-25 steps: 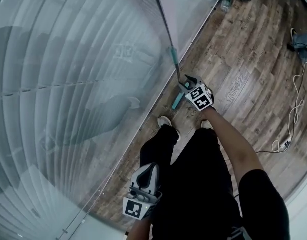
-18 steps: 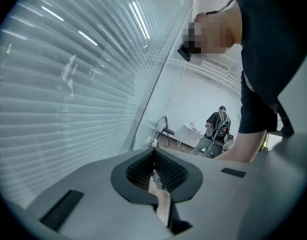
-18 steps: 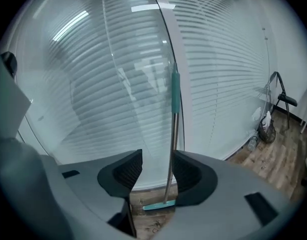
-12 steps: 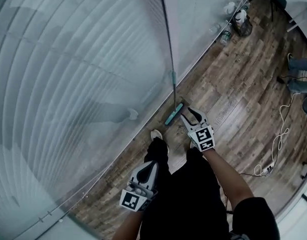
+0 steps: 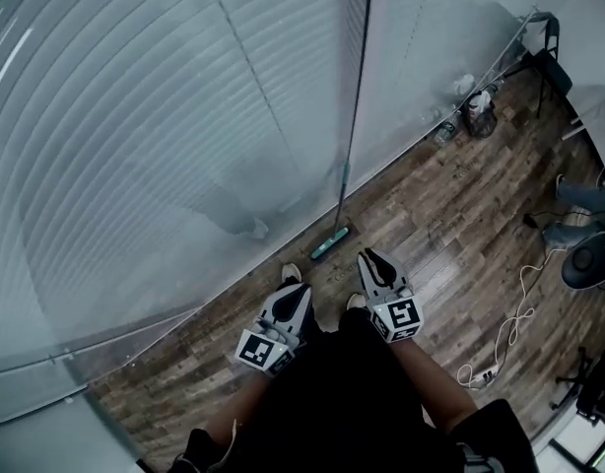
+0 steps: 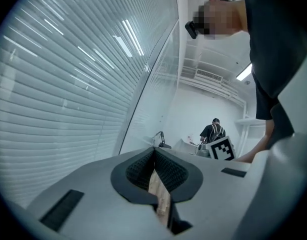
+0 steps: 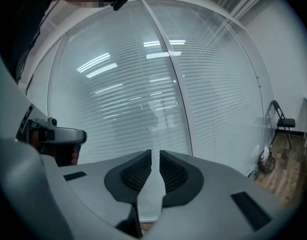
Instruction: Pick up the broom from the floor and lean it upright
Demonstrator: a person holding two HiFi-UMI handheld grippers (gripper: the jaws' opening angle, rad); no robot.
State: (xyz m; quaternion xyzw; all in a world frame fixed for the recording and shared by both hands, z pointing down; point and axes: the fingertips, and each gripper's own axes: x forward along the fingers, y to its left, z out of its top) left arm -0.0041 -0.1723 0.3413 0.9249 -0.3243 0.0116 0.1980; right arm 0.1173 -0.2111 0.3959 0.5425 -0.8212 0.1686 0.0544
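Note:
The broom leans upright against the glass wall, and neither gripper touches it. Its teal head [image 5: 330, 243] rests on the wood floor at the foot of the wall, and its thin handle [image 5: 354, 106] runs up the glass. My right gripper [image 5: 367, 256] hangs to the right of the broom head and nearer to me. Its jaws are closing with nothing between them, and a narrow gap still shows in the right gripper view [image 7: 155, 154]. My left gripper [image 5: 295, 289] is held in front of my body, shut and empty, and the left gripper view [image 6: 154, 151] shows its pads meeting.
The glass wall with blinds [image 5: 135, 146] fills the left and top. Bottles and a bag [image 5: 470, 111] stand by the wall at the far right, beside a folding chair [image 5: 544, 62]. A white cable [image 5: 504, 338] lies on the floor at right. A person [image 6: 213, 131] stands far off.
My right gripper has left the broom's lower end, risen towards me, and its jaws have narrowed. The left gripper has also come up. The broom stays leaning on the glass.

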